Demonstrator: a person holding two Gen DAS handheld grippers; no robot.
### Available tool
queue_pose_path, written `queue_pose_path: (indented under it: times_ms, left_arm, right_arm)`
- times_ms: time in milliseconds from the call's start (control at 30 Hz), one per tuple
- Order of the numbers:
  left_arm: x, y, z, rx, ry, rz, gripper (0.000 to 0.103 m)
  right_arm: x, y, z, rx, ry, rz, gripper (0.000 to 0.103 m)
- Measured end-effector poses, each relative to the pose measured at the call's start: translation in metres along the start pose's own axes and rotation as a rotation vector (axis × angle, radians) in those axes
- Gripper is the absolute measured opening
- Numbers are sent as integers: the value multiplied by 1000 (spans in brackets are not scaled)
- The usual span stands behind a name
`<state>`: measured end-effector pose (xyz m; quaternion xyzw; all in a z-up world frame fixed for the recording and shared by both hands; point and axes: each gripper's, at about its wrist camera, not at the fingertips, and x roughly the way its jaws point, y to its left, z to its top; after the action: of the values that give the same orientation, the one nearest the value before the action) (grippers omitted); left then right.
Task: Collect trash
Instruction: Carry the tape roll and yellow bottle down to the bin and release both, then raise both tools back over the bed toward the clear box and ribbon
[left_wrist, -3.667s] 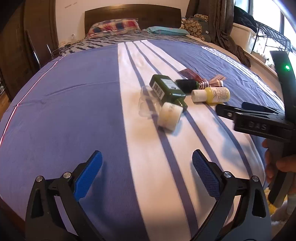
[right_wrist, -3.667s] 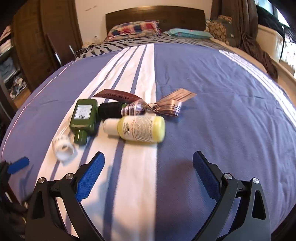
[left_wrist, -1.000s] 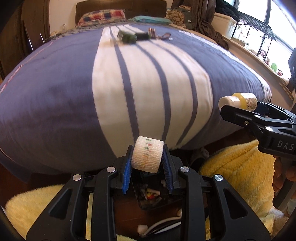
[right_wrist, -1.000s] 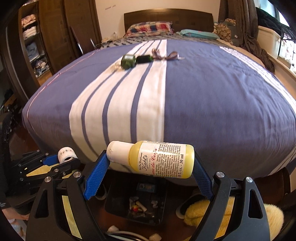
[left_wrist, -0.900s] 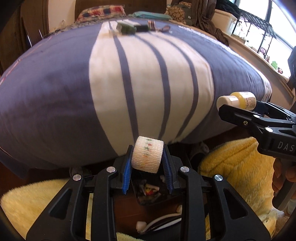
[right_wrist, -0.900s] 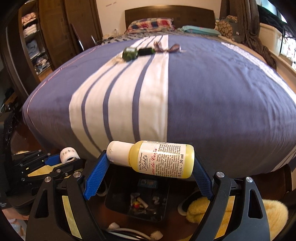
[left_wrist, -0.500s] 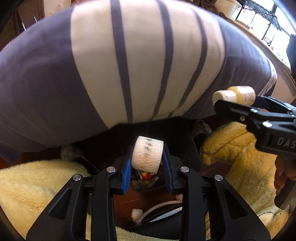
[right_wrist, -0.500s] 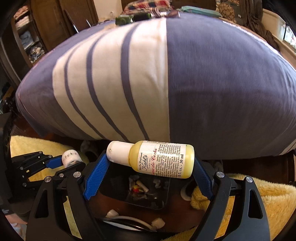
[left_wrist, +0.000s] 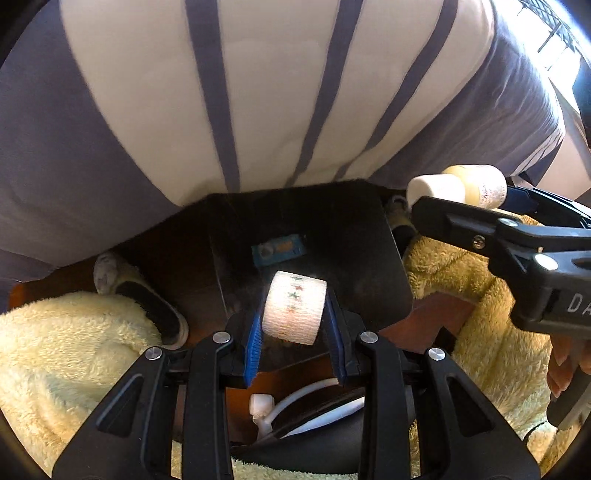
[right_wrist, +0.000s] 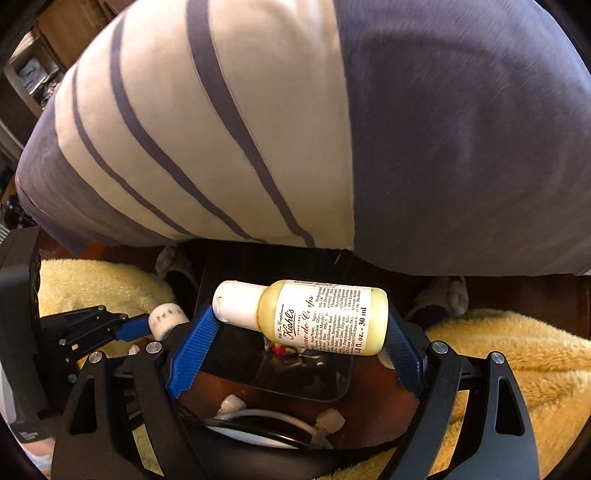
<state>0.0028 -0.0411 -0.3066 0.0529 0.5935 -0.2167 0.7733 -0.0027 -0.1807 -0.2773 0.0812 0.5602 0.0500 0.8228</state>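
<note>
Both claws have dropped from above the bed to the floor at its foot. Left claw is clamped on the bandage roll; right claw is clamped on the yellow lotion bottle, held sideways. Each hangs over the black trash bin, which stands on dark wood floor between yellow fleece rugs. Behind the bin, the striped blue-and-white bedspread hangs over the bed's edge.

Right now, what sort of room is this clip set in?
Most likely a bedroom. A bed with a blue and white striped duvet fills the view, a slipper lies on the floor at its foot beside a fluffy yellow rug, and a black trash bin stands there.
</note>
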Motion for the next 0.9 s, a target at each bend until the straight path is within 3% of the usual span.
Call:
queue_pose_path:
  times_ms: [333, 400, 467, 567, 900]
  left_arm:
    - [6, 13, 6, -31, 10, -23, 30]
    - [6, 15, 6, -38, 6, -21, 38]
    - [2, 16, 6, -48, -3, -9, 56]
    - [-5, 18, 7, -64, -29, -4, 68]
    - [-33, 14, 11, -57, -110, 48, 88]
  right_arm:
    - [13, 2, 9, 0, 23, 14, 86]
    - [13, 3, 9, 1, 19, 11, 86]
    - [10, 2, 9, 5, 6, 5, 93]
    - [2, -1, 10, 15, -15, -14, 95]
    - [-27, -12, 10, 36, -87, -55, 99]
